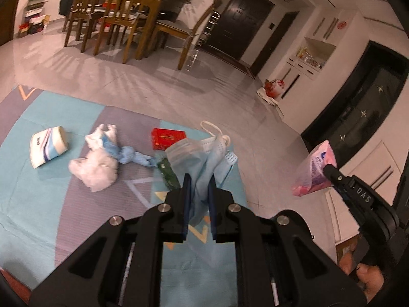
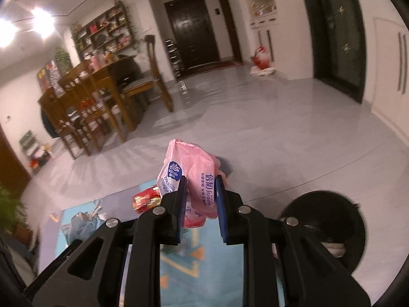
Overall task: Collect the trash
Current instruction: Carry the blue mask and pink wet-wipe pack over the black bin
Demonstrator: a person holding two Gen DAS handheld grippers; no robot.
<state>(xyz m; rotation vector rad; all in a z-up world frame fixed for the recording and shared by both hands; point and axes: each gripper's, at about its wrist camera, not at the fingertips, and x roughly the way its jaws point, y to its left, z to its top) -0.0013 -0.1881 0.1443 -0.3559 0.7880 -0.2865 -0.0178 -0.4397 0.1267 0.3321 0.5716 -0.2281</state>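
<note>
My left gripper (image 1: 199, 181) is shut on a blue face mask (image 1: 202, 153) and holds it above the mat. My right gripper (image 2: 200, 183) is shut on a pink tissue wrapper (image 2: 194, 174), also in the left wrist view (image 1: 313, 171) at the right. On the blue and grey mat (image 1: 51, 204) lie a crumpled white and blue tissue wad (image 1: 101, 158), a flattened paper cup (image 1: 48, 147), a red packet (image 1: 167, 138) and a green wrapper (image 1: 167, 172). A black round bin (image 2: 323, 232) stands on the floor at the right of the right gripper.
A wooden dining table with chairs (image 1: 122, 12) stands beyond the mat. A red bag (image 1: 273, 88) lies by the white cabinets near a dark door (image 1: 240, 20). Grey tile floor (image 2: 255, 117) stretches ahead. A plant (image 2: 10, 217) is at the left.
</note>
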